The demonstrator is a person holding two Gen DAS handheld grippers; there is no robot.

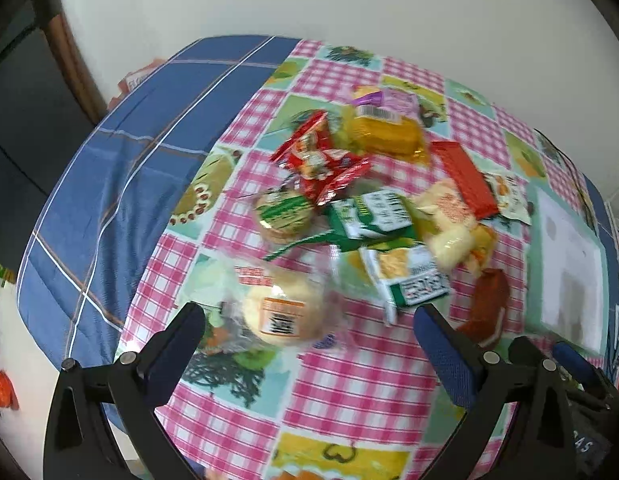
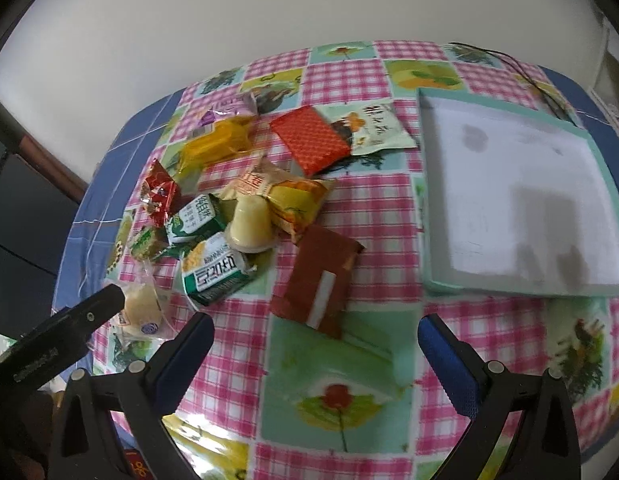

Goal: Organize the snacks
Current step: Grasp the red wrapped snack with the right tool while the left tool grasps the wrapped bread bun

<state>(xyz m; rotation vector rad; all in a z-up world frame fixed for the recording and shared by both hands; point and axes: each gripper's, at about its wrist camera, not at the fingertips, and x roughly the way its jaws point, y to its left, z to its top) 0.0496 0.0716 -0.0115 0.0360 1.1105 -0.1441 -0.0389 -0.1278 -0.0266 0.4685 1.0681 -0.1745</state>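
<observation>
A pile of wrapped snacks lies on the checked tablecloth [image 2: 349,64]. My left gripper [image 1: 309,320] is open, its fingers either side of a clear-wrapped pale bun [image 1: 279,308], just short of it. The bun also shows in the right wrist view [image 2: 139,306], next to the left gripper's finger [image 2: 89,316]. My right gripper [image 2: 315,332] is open and empty, just in front of a brown-red packet [image 2: 317,276]. A shallow mint-rimmed box [image 2: 429,200] with a white inside lies to the right, holding nothing. It also shows in the left wrist view [image 1: 533,260].
Other snacks: a yellow packet [image 1: 383,132], red packets [image 1: 321,160], an orange-red wafer bar [image 2: 309,140], green-white packs [image 2: 213,268], a jelly cup [image 2: 249,224]. A blue cloth [image 1: 109,168] covers the table's left part; its edge drops off at left. A white wall stands behind.
</observation>
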